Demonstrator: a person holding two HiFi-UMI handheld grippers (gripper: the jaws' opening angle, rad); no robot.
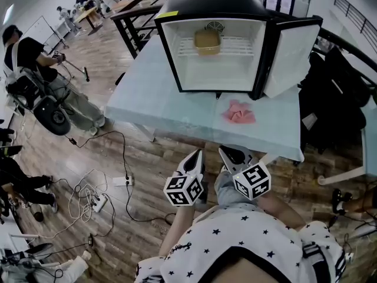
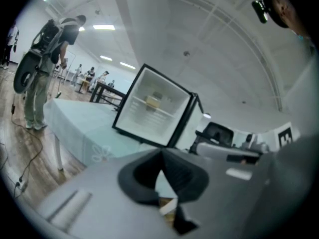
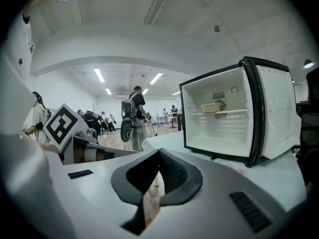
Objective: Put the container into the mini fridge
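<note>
Container (image 1: 207, 41) resting on the shelf (image 1: 238, 40) of the open fridge (image 1: 206, 2) at the table's (image 1: 153, 108) far edge, likely placed already, hence left gripper (image 1: 198, 155) and right gripper (image 1: 224, 152) clenched empty, off the near edge.

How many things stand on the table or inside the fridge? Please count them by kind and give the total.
Mini fridge: 1
Container: 1
Pink cloth: 1
Total: 3
</note>
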